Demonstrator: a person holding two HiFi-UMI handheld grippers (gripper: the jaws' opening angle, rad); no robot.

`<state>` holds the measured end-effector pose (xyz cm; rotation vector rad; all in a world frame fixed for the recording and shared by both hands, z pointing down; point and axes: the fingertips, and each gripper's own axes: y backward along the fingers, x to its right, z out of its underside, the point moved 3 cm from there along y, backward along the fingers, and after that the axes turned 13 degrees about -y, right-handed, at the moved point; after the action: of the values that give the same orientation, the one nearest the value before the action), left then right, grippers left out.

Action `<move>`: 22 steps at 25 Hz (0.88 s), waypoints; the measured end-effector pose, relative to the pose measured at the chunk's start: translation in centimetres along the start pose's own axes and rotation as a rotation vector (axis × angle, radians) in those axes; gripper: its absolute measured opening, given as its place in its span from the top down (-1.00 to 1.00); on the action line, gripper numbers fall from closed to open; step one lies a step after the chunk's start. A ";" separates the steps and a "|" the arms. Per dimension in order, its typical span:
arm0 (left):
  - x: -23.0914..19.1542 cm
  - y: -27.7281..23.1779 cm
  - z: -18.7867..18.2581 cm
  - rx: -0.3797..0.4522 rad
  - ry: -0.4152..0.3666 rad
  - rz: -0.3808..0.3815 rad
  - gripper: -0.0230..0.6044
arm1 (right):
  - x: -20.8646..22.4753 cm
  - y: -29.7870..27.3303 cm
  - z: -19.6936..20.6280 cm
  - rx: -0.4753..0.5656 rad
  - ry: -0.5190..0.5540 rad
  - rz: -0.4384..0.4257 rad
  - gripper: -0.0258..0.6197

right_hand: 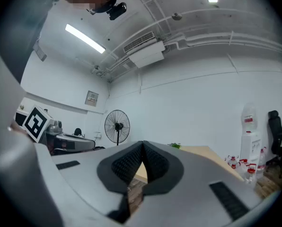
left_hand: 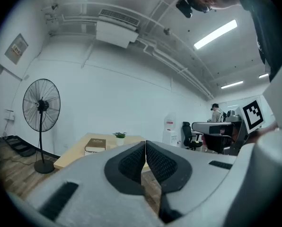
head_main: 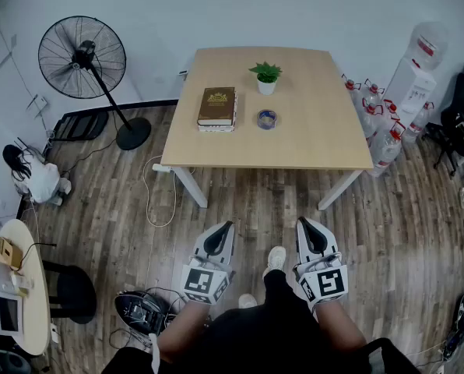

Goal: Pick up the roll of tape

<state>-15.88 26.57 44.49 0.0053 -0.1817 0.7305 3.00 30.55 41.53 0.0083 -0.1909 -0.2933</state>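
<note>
Wood-plank floor (head_main: 247, 201) fills most of the head view, w/ a white wall behind. We stand well back from a light-wood rectangular tabletop (head_main: 318, 142) on white angled legs. Near its middle lies a small round roll of tape (head_main: 267, 119), bluish w/ a dark centre, flat on the wood. Just left of it sits a thick brown hardcover book (head_main: 216, 106). Behind it, toward the wall, stands a small green plant in a white pot (head_main: 266, 76). None of the three touch.

We hold both tools low and level in front of us, aimed toward the tabletop, prob. a ready pose before walking up. Left claw (left_hand: 145, 149): pads pressed together, nothing between. Right claw (right_hand: 142, 151): same, closed & empty. Neither is anywhere near the tape, so the task reads as not yet begun.

Room to move: the front edge of the tabletop faces us w/ bare floor between, so the approach looks open. The tape sits back from that edge, so we'd likely reach in over it. Bare wood lies to its right, while the book crowds the left and the plant the rear. Coming from the front or right seems easiest. Off to the sides are a tall black pedestal fan (head_main: 82, 57) at left and clear water bottles w/ red caps (head_main: 384, 135) by the right corner.
</note>
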 end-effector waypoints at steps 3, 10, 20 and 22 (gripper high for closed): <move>-0.8 -1.5 0.2 -0.014 0.001 0.000 0.91 | 0.8 -1.4 -0.1 -0.003 0.000 -0.001 0.94; -3.0 -7.0 0.1 -0.023 -0.005 -0.009 0.91 | 4.5 -6.4 -0.6 -0.003 -0.013 -0.013 0.94; -5.5 -17.1 0.1 -0.072 0.005 -0.057 0.91 | 11.5 -14.8 -0.7 -0.090 -0.021 -0.127 0.94; -6.0 -19.1 0.0 -0.075 0.005 -0.070 0.91 | 13.0 -16.6 -0.5 -0.109 -0.013 -0.143 0.93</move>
<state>-7.62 8.36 44.62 -0.0614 -0.2032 0.6536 10.51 10.93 42.89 -0.0877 -0.1875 -0.4459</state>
